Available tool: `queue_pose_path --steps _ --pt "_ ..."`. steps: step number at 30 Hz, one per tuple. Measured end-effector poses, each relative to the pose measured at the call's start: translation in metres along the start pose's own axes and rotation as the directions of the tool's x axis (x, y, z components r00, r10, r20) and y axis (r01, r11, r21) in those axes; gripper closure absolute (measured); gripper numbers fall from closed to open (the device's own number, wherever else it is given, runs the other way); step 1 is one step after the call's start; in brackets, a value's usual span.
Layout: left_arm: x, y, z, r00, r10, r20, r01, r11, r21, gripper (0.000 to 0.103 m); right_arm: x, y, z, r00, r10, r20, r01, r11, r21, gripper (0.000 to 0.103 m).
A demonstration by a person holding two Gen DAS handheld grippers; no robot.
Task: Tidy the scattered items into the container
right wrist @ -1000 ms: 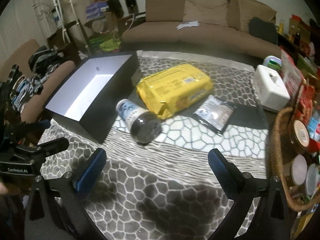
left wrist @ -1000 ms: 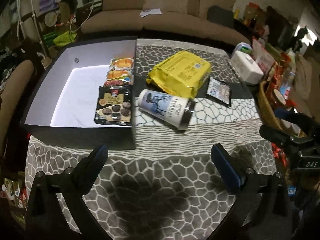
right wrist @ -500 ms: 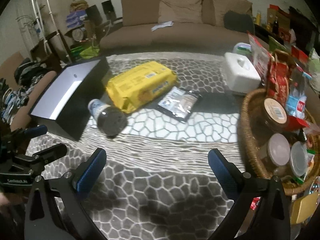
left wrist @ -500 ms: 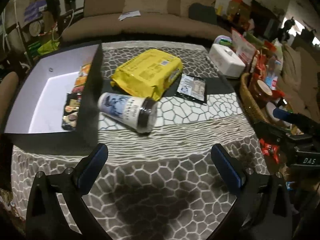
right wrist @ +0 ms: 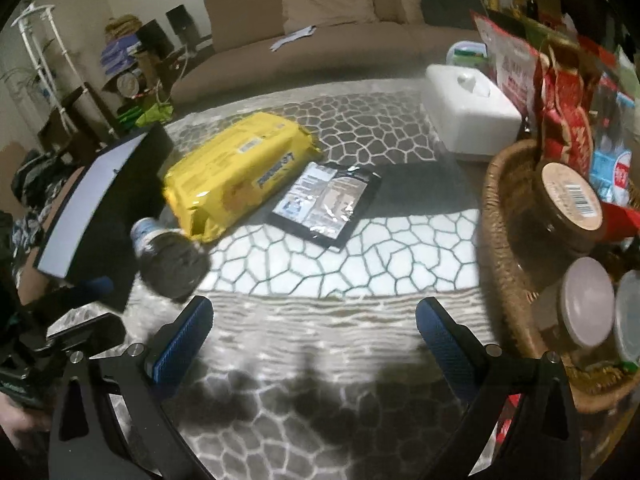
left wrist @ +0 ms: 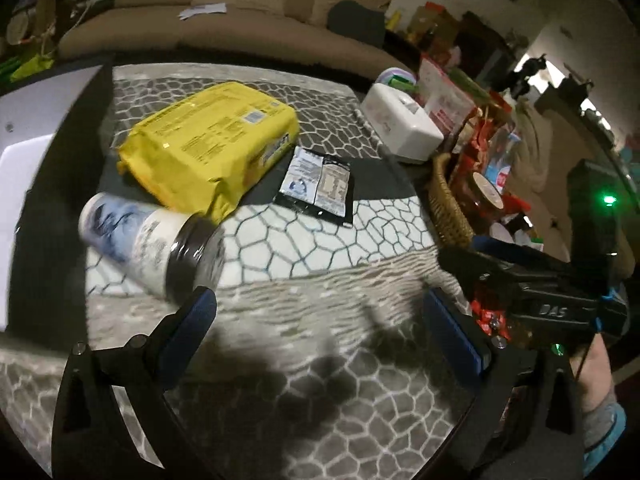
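Ahead of the left tool (left wrist: pixel 320 320), whose blue-padded fingers stand wide apart and hold nothing, a cylindrical canister (left wrist: pixel 148 244) lies on its side on the desk (left wrist: pixel 320 248), just beyond the left fingertip. It has a white body with a blue printed picture and a dark lid turned toward the camera; motion blur makes the print unreadable. Touching its far side is a large yellow soft pack (left wrist: pixel 212 140) with small black text and a barcode label, puffed and slightly creased. To the right of that pack, and apart from it, a flat black sachet (left wrist: pixel 318 180) with pale blue and grey panels lies on the patterned cloth. The black container (left wrist: pixel 44 168) with a white interior sits far left of the tool, its dark wall just beside the canister.

The right tool (right wrist: pixel 314 328) is likewise spread open and empty, with the sachet (right wrist: pixel 326 204) straight ahead between its fingers, the yellow pack (right wrist: pixel 236 172) ahead to the left, the canister (right wrist: pixel 170 252) just beyond its left fingertip, and the container (right wrist: pixel 100 208) farther left.
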State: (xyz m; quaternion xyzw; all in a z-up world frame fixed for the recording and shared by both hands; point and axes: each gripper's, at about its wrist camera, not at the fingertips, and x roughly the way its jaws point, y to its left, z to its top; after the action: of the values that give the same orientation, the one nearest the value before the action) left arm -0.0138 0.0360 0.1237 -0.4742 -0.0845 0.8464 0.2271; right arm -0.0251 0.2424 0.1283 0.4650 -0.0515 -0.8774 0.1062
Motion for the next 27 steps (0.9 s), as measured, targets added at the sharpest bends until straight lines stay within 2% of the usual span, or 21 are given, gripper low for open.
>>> queue_pose_path --steps 3,6,8,11,14,18,23,27 --pt "0.022 -0.002 0.004 0.997 0.081 0.010 -0.081 0.996 0.023 0.000 0.021 -0.005 0.002 1.000 -0.028 -0.014 0.028 1.000 0.006 0.000" --pt "0.043 0.001 0.009 0.996 0.088 -0.002 -0.088 0.996 -0.007 0.000 0.044 -0.011 0.006 0.999 -0.046 -0.029 0.046 0.999 0.012 0.000" --pt "0.051 0.003 0.009 0.998 0.056 0.002 -0.056 0.998 -0.034 0.000 0.056 -0.015 0.009 0.999 -0.035 -0.032 0.036 0.999 0.025 0.000" --pt "0.052 0.003 0.002 0.997 0.067 0.022 -0.067 0.997 -0.029 0.000 0.065 -0.015 0.007 0.999 -0.035 -0.020 0.035 0.999 0.033 0.000" --pt "0.047 0.002 -0.013 0.988 0.143 0.052 -0.144 0.989 0.018 0.000 0.068 -0.005 0.001 0.998 -0.055 -0.013 0.055 0.999 0.000 0.000" --pt "0.040 0.016 -0.036 0.974 0.219 0.058 -0.219 0.976 0.004 0.000 0.069 0.012 -0.012 0.996 -0.089 -0.004 0.089 0.996 -0.029 0.000" --pt "0.039 0.040 -0.058 0.962 0.270 0.034 -0.268 0.962 -0.055 0.000 0.068 0.028 -0.036 0.994 -0.111 0.015 0.111 0.994 -0.016 0.000" --pt "0.038 0.053 -0.068 0.950 0.310 0.040 -0.307 0.949 -0.068 0.000 0.072 0.034 -0.055 0.993 -0.118 0.018 0.118 0.993 0.006 0.000"
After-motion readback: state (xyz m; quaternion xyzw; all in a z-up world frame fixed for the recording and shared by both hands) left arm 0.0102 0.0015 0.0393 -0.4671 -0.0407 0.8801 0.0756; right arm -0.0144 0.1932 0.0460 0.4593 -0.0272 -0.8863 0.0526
